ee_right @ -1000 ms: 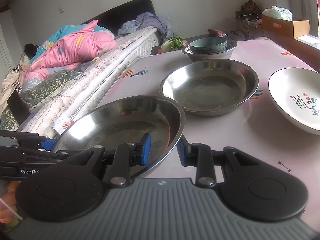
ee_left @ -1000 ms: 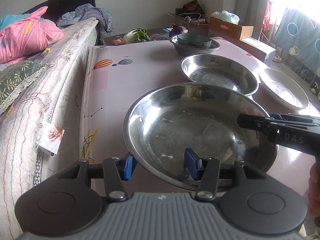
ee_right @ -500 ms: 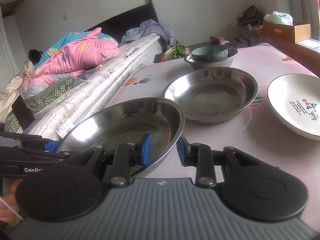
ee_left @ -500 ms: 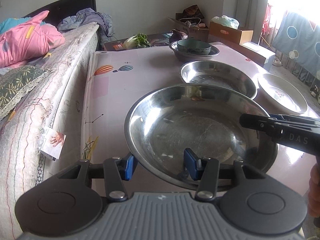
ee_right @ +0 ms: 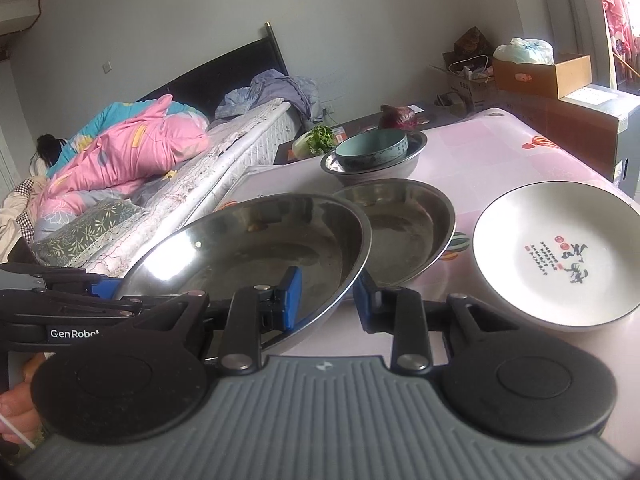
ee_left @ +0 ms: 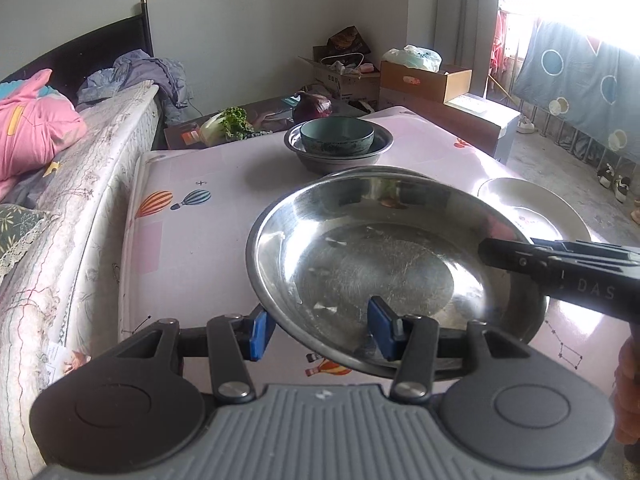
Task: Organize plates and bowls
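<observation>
A large steel plate [ee_left: 392,256] is held in the air above the table by both grippers. My left gripper [ee_left: 320,334] is shut on its near rim. My right gripper [ee_right: 326,300] is shut on its right rim and shows as a black bar in the left wrist view [ee_left: 560,268]. The held plate [ee_right: 256,252] partly overlaps a second steel plate [ee_right: 416,224] that rests on the table. A white ceramic plate [ee_right: 560,256] lies to the right. A teal bowl [ee_left: 337,134] sits inside a steel basin [ee_left: 372,152] at the far end.
The table has a pink patterned cloth [ee_left: 192,232]. A bed [ee_left: 60,184] with pink bedding runs along its left side. Cardboard boxes [ee_left: 424,80] and vegetables [ee_left: 228,124] stand beyond the far edge.
Both grippers have lifted the steel plate and carried it forward. It now overlaps the second steel plate, and the far basin and white plate look closer.
</observation>
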A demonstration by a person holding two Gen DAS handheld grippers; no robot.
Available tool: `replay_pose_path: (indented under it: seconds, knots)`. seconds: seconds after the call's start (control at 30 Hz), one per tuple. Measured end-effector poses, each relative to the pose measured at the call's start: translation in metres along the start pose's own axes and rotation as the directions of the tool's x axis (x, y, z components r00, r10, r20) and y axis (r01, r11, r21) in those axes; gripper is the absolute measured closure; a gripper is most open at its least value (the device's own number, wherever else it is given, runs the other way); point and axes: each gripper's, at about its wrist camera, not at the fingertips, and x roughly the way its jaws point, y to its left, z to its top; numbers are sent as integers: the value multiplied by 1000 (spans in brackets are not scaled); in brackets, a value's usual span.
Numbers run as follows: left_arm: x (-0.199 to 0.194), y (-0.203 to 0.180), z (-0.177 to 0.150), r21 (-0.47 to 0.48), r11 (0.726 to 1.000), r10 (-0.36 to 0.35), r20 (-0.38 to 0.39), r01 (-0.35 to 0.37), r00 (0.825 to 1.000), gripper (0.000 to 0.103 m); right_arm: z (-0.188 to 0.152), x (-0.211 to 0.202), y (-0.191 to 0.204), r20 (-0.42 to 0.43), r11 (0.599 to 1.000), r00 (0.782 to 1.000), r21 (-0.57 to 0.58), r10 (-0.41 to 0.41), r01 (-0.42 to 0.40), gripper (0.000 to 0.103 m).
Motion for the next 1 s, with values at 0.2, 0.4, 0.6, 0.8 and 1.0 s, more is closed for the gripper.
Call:
replay_pose_path:
  seconds: [0.2,0.4,0.6,0.8,1.0]
  knots:
    - [34,-21,27,15,998,-61,-24,61,998,52,17,2,-40,-1,996,998,57,-62,62,74]
    - [61,-26,43,-12,995,-97,-59,97,993,52,30,19,-68,-36,991,996,104,-84,87,72]
    - [78,-18,48,-55,994,-101,-97,96,990,50,38,38,-77,-57,990,995,115,-76,82,72]
    - [88,-8,50,-75,994,-88,-123,80,988,49,43,51,-79,-56,990,996,116,-72,78,70]
    - [84,0,50,-91,993,-88,-105,78,991,43,49,54,-81,-41,988,995,120,-89,93,60]
